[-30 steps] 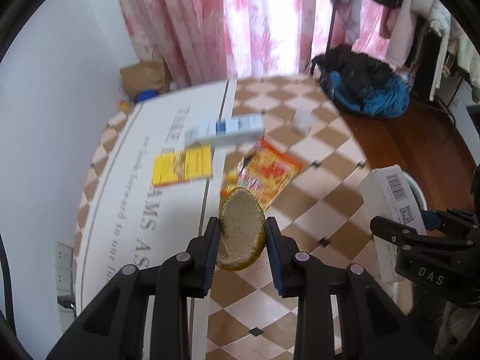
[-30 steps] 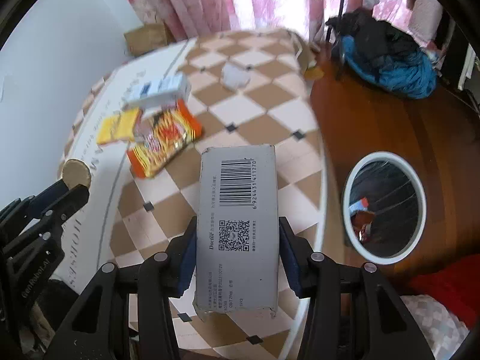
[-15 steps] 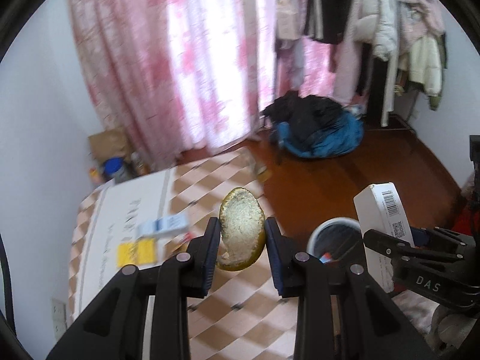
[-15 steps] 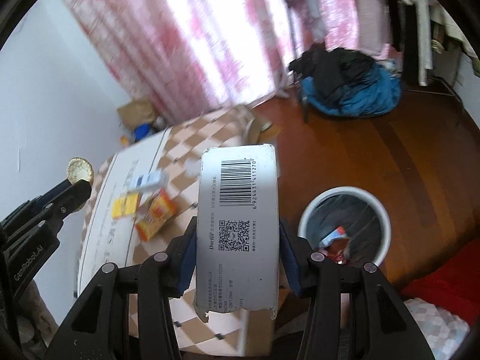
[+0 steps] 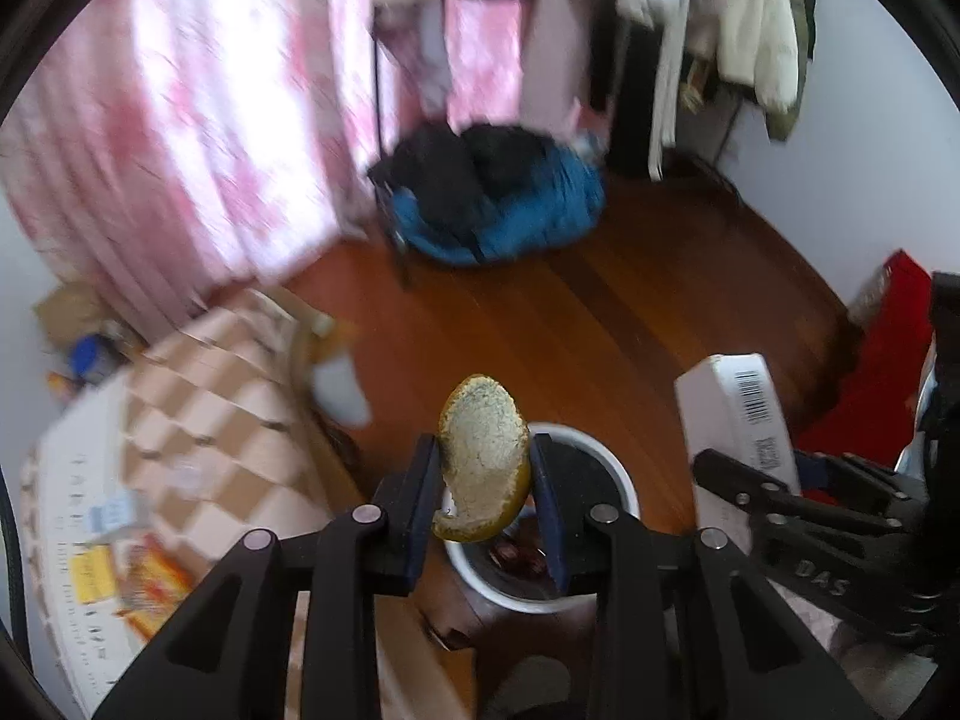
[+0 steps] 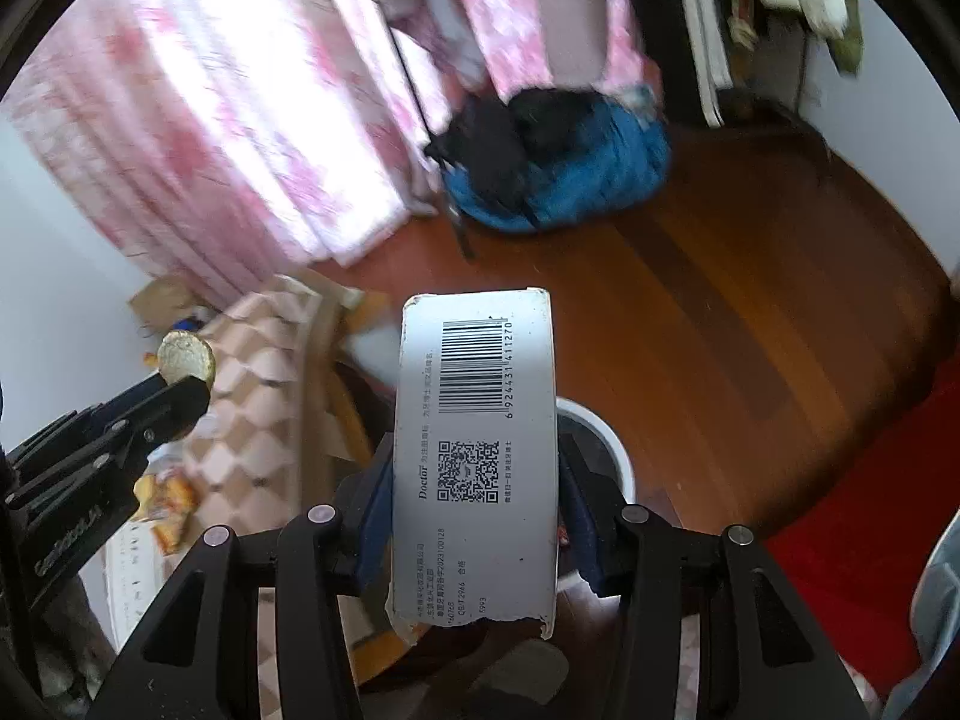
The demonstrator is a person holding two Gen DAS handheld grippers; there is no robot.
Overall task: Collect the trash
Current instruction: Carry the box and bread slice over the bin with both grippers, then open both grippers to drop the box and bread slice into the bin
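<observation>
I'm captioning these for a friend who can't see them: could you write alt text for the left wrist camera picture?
A black two-finger left gripper pinches a piece of citrus peel above a white-rimmed trash bin on a wooden floor. At right, the right gripper holds a white box with a barcode. Behind are pink curtains and, at left, a table with a checkered cloth, blurred.

Curved piece of yellow-green citrus peel: pale pith facing the camera, upright, pinched between two black pads above the bin.
Long white cardboard carton: barcode and QR code on the upper face, near end torn, clamped lengthwise.
Round white-rimmed waste bin with dark liner: on the wooden floor, holding what may be reddish wrappers.
Orange-yellow snack packets: flat on the chequered table, blurred.
</observation>
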